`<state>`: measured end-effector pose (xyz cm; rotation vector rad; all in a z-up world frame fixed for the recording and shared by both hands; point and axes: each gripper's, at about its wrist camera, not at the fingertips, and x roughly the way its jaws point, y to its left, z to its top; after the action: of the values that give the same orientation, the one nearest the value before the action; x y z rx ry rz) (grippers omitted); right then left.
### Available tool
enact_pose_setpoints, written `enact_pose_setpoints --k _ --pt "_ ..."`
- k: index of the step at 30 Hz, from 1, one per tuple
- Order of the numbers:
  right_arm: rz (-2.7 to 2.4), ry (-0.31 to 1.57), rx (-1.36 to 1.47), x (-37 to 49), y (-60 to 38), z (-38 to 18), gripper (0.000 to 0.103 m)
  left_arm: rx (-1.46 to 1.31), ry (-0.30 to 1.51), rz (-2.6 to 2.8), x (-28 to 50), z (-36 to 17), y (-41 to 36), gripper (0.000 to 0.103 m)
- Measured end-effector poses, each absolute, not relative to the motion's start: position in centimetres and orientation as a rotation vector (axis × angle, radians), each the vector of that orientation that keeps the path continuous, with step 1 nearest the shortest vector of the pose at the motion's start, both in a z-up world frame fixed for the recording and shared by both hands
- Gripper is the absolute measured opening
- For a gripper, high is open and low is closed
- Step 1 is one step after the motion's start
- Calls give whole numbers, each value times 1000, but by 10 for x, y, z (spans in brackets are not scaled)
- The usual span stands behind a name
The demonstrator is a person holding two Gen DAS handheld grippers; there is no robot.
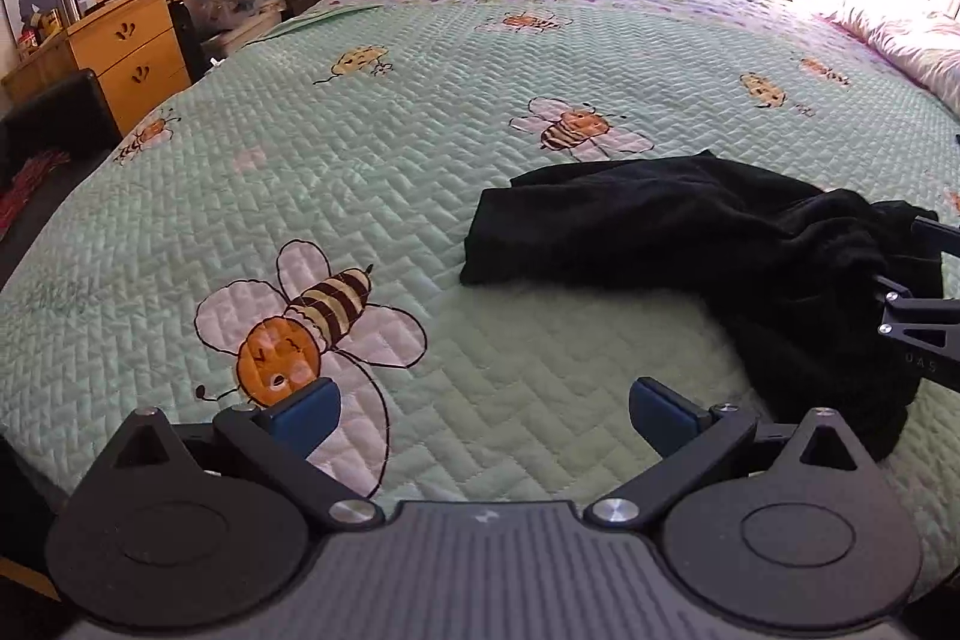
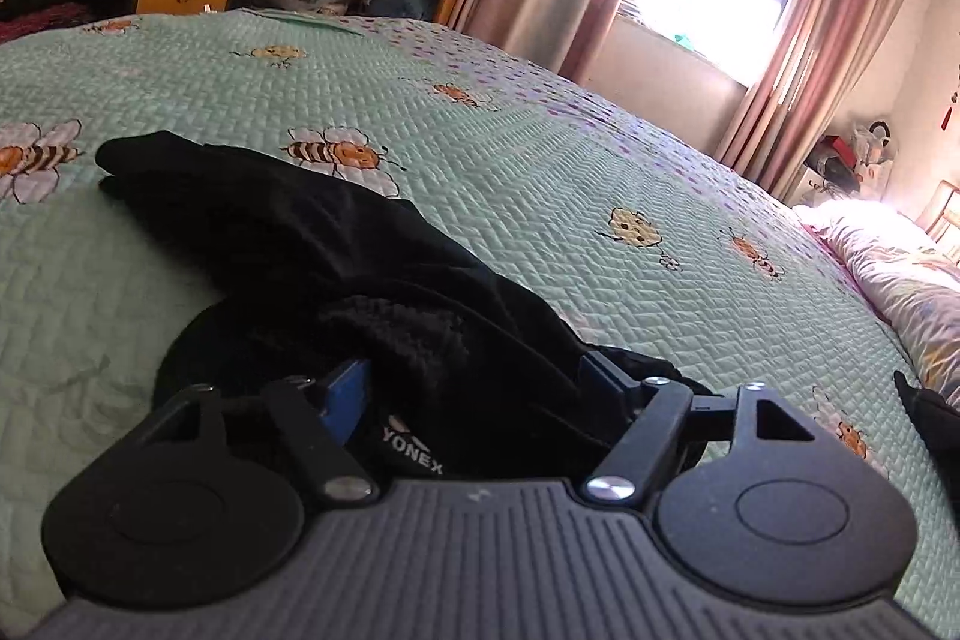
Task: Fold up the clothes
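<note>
A crumpled black garment (image 1: 690, 244) lay on the bee-patterned quilt (image 1: 390, 172) of the bed. The left gripper (image 1: 483, 415) stood wide with nothing between its pads, the garment just to its right. The right gripper (image 2: 474, 394) straddled the garment's near end, fabric bunched between its jaws; I could not tell whether the pads pressed it.

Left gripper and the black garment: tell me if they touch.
Apart. The left wrist view shows the left gripper open over bare quilt, with the black garment lying off to its right.
</note>
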<state>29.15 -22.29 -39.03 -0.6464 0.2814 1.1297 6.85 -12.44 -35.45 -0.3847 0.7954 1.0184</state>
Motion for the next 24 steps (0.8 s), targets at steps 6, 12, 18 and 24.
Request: enact_pose_setpoints --k 6,12,18,24 --pt "1138 241 -668 290 -214 -393 57 -359 815 1019 74 -357 -126 102" --pt "1184 294 -643 295 -204 -394 24 -363 841 1026 74 -360 -125 102" --pt "1200 386 -496 300 -214 -375 15 -371 853 1045 68 -360 -127 102" --pt "1288 617 -45 332 -228 -310 10 -415 833 1065 55 -356 -127 102"
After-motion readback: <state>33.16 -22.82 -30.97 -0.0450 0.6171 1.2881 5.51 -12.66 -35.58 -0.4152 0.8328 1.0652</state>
